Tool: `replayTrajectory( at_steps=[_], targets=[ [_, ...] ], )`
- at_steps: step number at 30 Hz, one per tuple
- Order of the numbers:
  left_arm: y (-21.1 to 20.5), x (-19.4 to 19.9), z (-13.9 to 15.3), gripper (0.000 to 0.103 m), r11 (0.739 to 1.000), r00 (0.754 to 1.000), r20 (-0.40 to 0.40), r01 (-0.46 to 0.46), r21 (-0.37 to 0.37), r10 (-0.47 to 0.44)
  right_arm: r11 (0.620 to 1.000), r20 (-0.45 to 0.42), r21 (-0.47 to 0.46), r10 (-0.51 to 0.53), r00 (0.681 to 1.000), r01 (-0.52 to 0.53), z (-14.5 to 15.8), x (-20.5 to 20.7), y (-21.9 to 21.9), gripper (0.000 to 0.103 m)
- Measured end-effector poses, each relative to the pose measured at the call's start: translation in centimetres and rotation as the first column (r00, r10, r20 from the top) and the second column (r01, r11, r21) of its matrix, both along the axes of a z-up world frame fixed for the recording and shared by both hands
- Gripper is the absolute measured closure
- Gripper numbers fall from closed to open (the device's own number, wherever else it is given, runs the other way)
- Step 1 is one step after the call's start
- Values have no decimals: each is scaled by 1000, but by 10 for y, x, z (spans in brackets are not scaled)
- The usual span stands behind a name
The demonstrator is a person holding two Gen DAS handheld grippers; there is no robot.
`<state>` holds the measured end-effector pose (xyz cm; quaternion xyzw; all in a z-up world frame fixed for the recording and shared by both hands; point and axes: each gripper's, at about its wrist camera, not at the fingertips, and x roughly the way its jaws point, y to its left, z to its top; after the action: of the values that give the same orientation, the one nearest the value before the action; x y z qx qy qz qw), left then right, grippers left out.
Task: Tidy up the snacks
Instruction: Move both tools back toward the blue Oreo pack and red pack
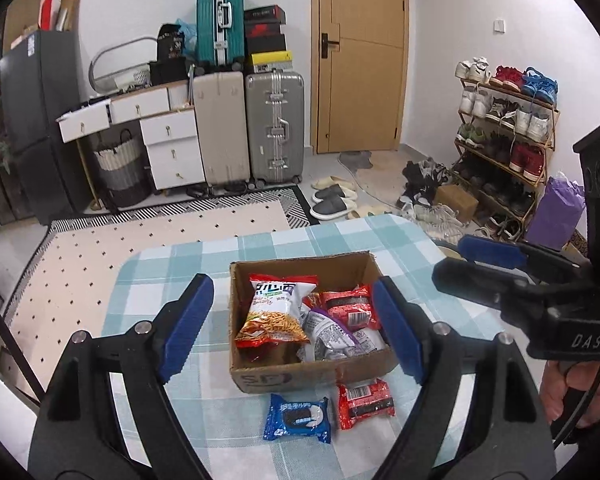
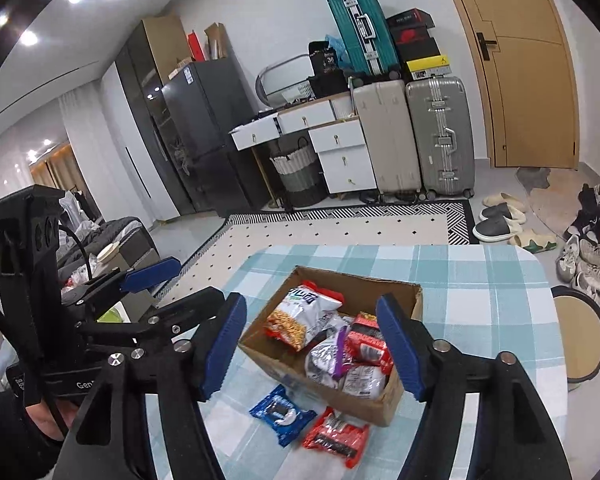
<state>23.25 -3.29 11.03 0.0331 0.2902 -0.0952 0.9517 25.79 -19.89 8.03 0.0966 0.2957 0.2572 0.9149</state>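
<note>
An open cardboard box (image 1: 312, 370) (image 2: 340, 396) stands on the checked tablecloth (image 1: 180, 264) (image 2: 480, 280). In it lie a noodle-snack bag (image 1: 278, 308) (image 2: 304, 316), a red pack (image 1: 350, 306) (image 2: 366, 344) and silver-purple packs (image 1: 332, 332) (image 2: 326, 358). On the cloth in front of the box lie a blue cookie pack (image 1: 298, 418) (image 2: 282, 410) and another red pack (image 1: 364, 402) (image 2: 336, 434). My left gripper (image 1: 294, 286) (image 2: 184, 284) hovers open above the box, holding nothing. My right gripper (image 2: 312, 304) (image 1: 460, 264) is open and empty too, to the right of the left one.
A round stool (image 2: 584, 332) stands at the table's right side. Beyond the table lie a dotted rug (image 1: 140, 240), suitcases (image 1: 274, 128), white drawers (image 1: 172, 148) and a shoe rack (image 1: 508, 140) with a purple bag (image 1: 554, 216). A hand (image 1: 560, 392) holds the right gripper's grip.
</note>
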Motion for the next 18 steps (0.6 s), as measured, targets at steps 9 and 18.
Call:
replayTrajectory(
  at_steps=[9, 18],
  targets=[
    [14, -76, 9, 16, 1000, 997, 71, -25, 8, 24, 1000, 96, 26, -3, 995, 1, 1, -72, 6, 15],
    [36, -136, -19, 1, 996, 989, 118, -83, -14, 84, 998, 156, 36, -47, 987, 42, -34, -119, 8, 6]
  ],
)
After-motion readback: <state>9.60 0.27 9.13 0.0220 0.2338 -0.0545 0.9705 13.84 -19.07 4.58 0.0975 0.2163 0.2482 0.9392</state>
